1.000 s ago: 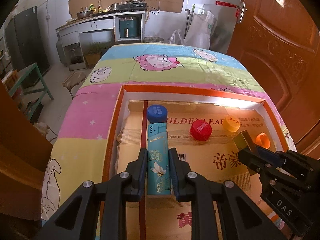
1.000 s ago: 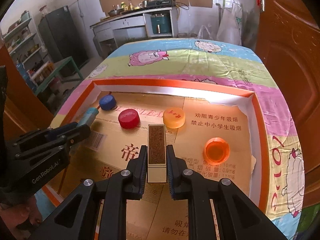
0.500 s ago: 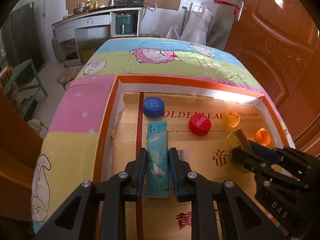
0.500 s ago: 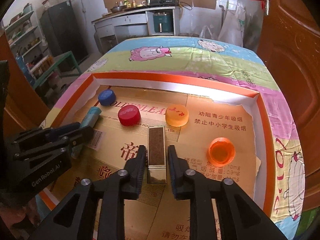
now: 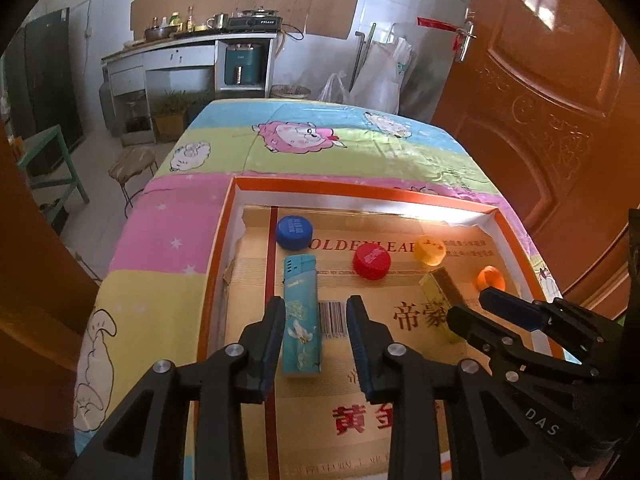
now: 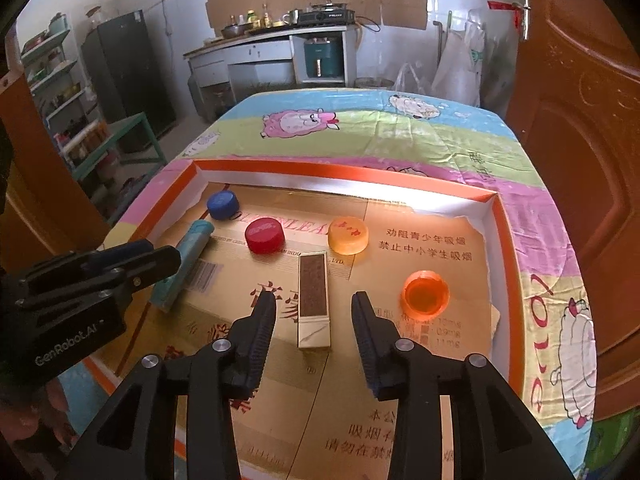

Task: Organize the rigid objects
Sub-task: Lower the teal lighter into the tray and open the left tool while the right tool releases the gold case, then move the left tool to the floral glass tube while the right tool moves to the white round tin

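Note:
A teal lighter (image 5: pixel 301 317) lies flat in the orange-rimmed cardboard tray (image 5: pixel 218 248). My left gripper (image 5: pixel 316 320) is open around it, jaws apart on either side. A gold matchbox-like box (image 6: pixel 314 300) lies flat further right. My right gripper (image 6: pixel 314 312) is open around it, not touching. The lighter also shows in the right wrist view (image 6: pixel 182 266), and the box in the left wrist view (image 5: pixel 440 300). A blue cap (image 5: pixel 294 232), a red cap (image 5: pixel 372 262), a yellow cap (image 5: pixel 430 250) and an upturned orange cap (image 6: pixel 425 291) lie in the tray.
The tray sits on a table with a cartoon-print cloth (image 5: pixel 320 144). A wooden door (image 5: pixel 560 100) stands close on the right. A stool (image 5: pixel 132 160) and a green table (image 5: pixel 48 152) stand on the floor to the left. A kitchen counter (image 6: pixel 264 40) is at the back.
Both grippers have opened: the left let go of the lighter, the right let go of the gold box. Both objects now lie flat in the tray. Both grippers drew back slightly.

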The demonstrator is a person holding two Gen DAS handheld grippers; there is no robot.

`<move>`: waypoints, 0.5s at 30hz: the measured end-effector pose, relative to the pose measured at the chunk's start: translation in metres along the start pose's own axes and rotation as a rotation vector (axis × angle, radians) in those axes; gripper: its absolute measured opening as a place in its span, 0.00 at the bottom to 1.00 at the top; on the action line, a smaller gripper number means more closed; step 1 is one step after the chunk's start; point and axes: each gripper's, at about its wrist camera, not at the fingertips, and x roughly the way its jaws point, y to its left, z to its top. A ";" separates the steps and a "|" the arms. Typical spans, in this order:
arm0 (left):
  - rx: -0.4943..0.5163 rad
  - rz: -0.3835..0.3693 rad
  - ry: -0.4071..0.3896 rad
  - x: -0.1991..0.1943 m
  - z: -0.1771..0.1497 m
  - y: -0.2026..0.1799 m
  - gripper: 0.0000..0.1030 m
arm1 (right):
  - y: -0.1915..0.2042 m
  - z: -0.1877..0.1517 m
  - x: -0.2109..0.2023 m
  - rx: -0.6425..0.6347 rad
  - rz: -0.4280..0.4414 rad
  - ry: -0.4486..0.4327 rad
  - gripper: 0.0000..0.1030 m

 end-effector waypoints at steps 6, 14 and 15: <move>0.015 0.013 -0.017 -0.017 -0.006 -0.007 0.31 | 0.001 -0.007 -0.016 0.003 0.001 -0.014 0.39; 0.031 0.032 -0.064 -0.047 -0.017 -0.016 0.31 | 0.006 -0.021 -0.042 0.004 -0.005 -0.039 0.39; 0.033 0.034 -0.066 -0.050 -0.018 -0.016 0.31 | 0.007 -0.023 -0.046 0.004 -0.006 -0.042 0.39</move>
